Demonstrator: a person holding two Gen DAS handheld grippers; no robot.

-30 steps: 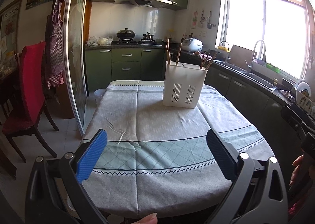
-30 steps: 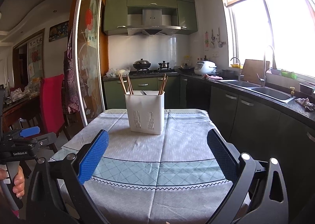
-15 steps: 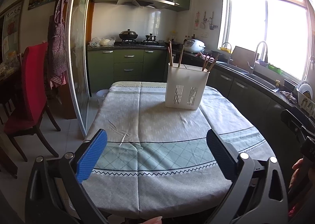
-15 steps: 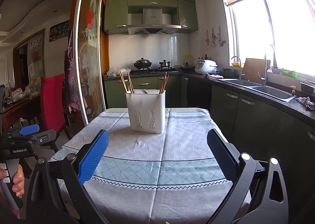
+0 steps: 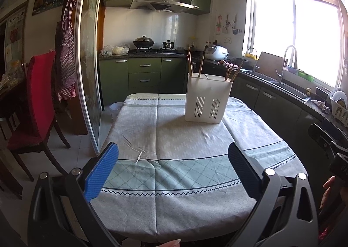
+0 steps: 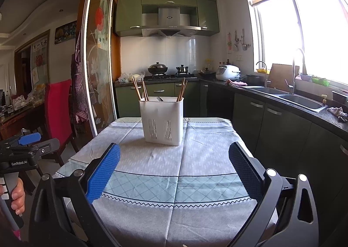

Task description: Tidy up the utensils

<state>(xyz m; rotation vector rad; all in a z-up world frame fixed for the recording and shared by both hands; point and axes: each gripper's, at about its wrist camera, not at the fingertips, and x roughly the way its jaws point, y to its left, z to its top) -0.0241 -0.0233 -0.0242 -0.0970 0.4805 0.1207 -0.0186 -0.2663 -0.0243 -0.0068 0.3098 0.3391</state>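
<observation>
Although little has changed since a second ago, the white utensil holder [image 5: 207, 102] now sits slightly lower and nearer in the left view, toward the far end of the cloth-covered counter [image 5: 174, 149]. Wooden chopsticks [image 6: 139, 89] stand in its outer compartments; its dividers are hidden. Only the right view shows fork tines [image 6: 159, 99] at the rim. The left hand-held gripper [image 5: 173, 163] and right hand-held gripper [image 6: 174, 163] are both spread wide, empty, above the near edge. The right view alone shows a hand [image 6: 17, 196] on the left handle.
</observation>
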